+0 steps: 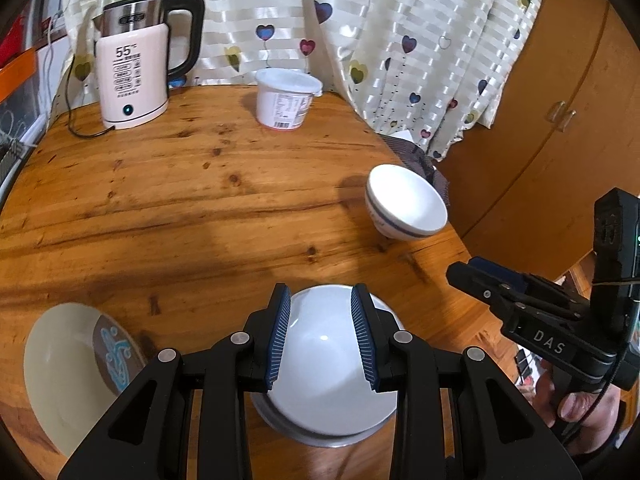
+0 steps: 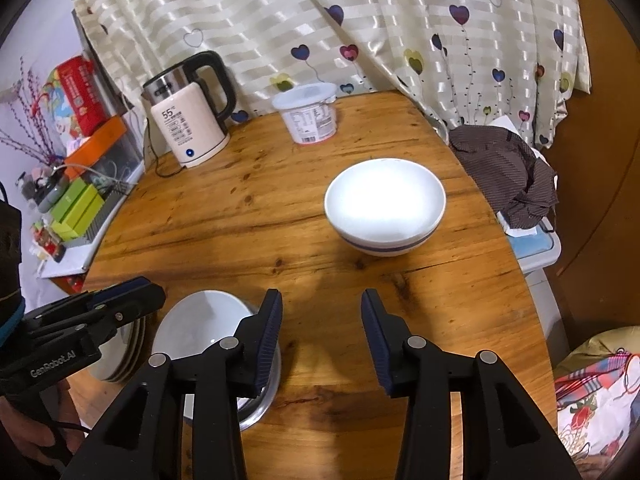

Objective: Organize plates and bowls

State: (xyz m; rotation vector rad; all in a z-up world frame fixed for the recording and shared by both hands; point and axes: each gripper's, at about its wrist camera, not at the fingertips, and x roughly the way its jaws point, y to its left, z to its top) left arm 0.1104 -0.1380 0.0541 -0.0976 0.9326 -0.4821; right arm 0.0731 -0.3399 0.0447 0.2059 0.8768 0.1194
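A white bowl [image 1: 324,364] sits nested in a metal bowl [image 1: 320,439] near the table's front edge. My left gripper [image 1: 320,296] hovers over it, open, with only the bowl's inside showing between the pads. To its left lies a cream plate [image 1: 64,368] with a brown and blue centre. A white bowl with a blue stripe [image 2: 384,208] stands alone further right. My right gripper [image 2: 322,320] is open over bare wood in front of it, holding nothing. The right view also catches the nested white bowl [image 2: 200,320] and the left gripper [image 2: 154,294].
At the back of the round wooden table [image 2: 224,220] stand a pink kettle [image 1: 132,76] with its cord and a white lidded tub [image 1: 286,98]. A heart-print curtain [image 2: 360,32] hangs behind. A dark cloth [image 2: 508,176] lies beyond the right edge, boxes [image 2: 80,200] beyond the left.
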